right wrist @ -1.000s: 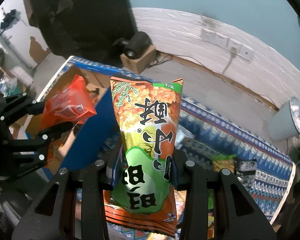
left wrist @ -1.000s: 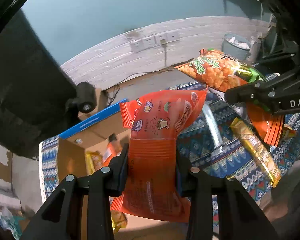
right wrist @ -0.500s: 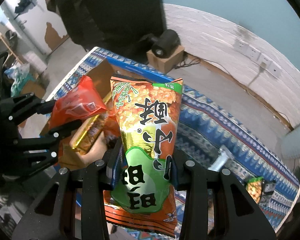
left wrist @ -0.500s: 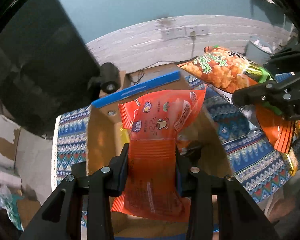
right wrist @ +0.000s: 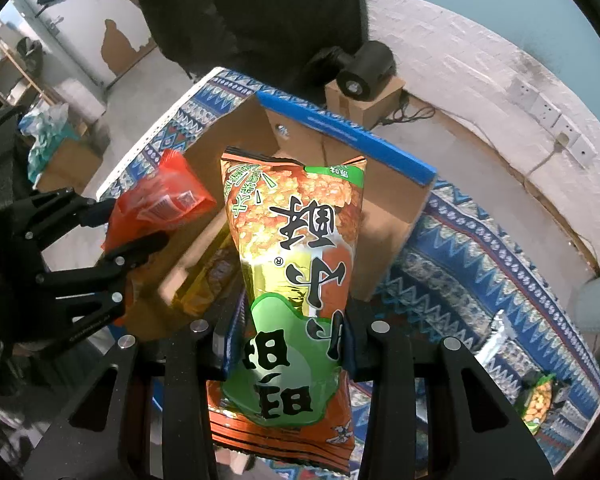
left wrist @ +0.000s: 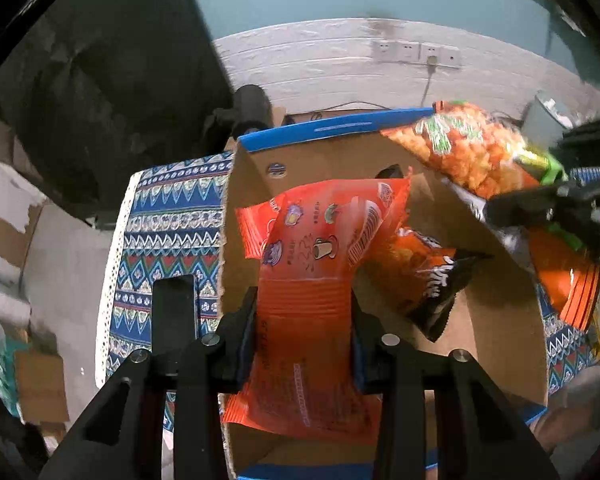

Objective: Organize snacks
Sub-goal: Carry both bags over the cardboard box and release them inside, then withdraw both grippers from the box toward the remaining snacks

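Note:
My left gripper (left wrist: 304, 320) is shut on an orange-red snack packet (left wrist: 320, 264) and holds it over the open cardboard box (left wrist: 496, 344). My right gripper (right wrist: 286, 344) is shut on a green and orange rice-cracker bag (right wrist: 296, 264) and holds it above the same box (right wrist: 384, 216). In the left wrist view the right gripper (left wrist: 556, 208) and its bag (left wrist: 468, 148) hang over the box's right side. In the right wrist view the left gripper (right wrist: 112, 240) and its packet (right wrist: 160, 204) are at the box's left side. A dark orange snack bag (left wrist: 428, 276) lies inside the box.
The box has blue-edged flaps (left wrist: 332, 128) and stands on a blue patterned tablecloth (left wrist: 168, 232). More snack packets lie on the cloth at the right (right wrist: 540, 400). A gold packet (right wrist: 212, 272) lies in the box. A black camera (right wrist: 364, 70) sits behind the box, by the wall.
Both grippers have moved left, from over the cloth to over the open box, each still holding its packet. The box interior now fills both views.

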